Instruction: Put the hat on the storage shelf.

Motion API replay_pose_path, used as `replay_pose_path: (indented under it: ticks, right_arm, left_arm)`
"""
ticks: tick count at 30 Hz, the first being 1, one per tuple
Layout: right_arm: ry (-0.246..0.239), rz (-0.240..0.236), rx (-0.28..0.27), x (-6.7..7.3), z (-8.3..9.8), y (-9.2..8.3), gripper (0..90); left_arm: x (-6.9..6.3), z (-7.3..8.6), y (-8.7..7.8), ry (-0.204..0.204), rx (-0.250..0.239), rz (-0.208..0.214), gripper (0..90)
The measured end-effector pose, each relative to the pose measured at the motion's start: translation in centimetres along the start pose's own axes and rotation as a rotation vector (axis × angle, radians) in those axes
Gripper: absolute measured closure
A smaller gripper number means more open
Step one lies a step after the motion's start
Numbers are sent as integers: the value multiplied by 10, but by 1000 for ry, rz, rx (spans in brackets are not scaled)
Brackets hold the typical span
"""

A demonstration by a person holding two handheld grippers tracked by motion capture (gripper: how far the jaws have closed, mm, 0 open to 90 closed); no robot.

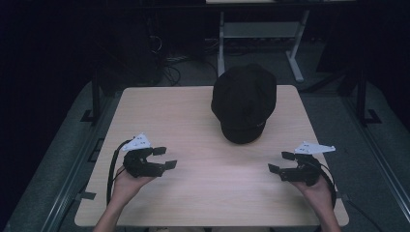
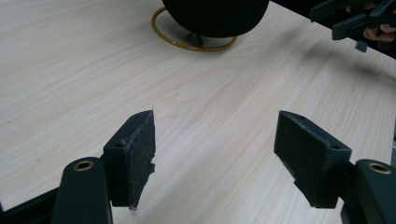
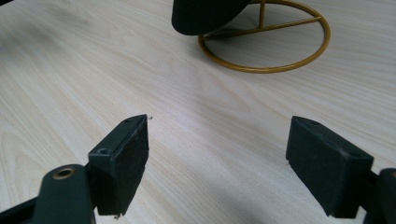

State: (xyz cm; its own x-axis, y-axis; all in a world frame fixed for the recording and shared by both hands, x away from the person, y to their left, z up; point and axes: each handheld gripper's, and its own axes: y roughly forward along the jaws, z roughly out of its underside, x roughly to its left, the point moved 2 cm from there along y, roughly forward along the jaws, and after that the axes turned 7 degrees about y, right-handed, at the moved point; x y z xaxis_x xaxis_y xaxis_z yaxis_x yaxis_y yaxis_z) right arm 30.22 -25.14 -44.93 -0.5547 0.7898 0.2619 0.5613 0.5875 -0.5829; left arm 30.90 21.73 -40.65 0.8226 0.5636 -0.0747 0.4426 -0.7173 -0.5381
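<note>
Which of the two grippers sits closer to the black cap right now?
The right gripper. In the high view the cap sits right of the table's middle, its brim toward the person, while the left gripper is farther off across bare wood. Both stand open, holding nothing.

text: none legible | labels: none | brands: none | numbers: none | signs: none

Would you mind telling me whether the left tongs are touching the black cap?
Apart. In the high view, bare table lies between the left tongs and the cap.
</note>
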Motion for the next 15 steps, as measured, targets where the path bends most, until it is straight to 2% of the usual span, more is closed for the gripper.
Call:
replay_pose_path:
  ticks: [7, 10, 12, 15]
  right_arm:
    - [-12, -7, 6, 2, 0, 1, 210]
    - [-29, -13, 13, 3, 0, 3, 210]
    - [-25, -16, 18, 5, 0, 4, 210]
    - [-35, -23, 13, 5, 0, 4, 210]
  left_arm:
    - [-6, 18, 1, -45, 4, 41, 278]
    - [-4, 21, 3, -56, 13, 45, 271]
    - [-3, 22, 5, -75, 1, 61, 259]
    - [-2, 23, 6, -83, -3, 69, 246]
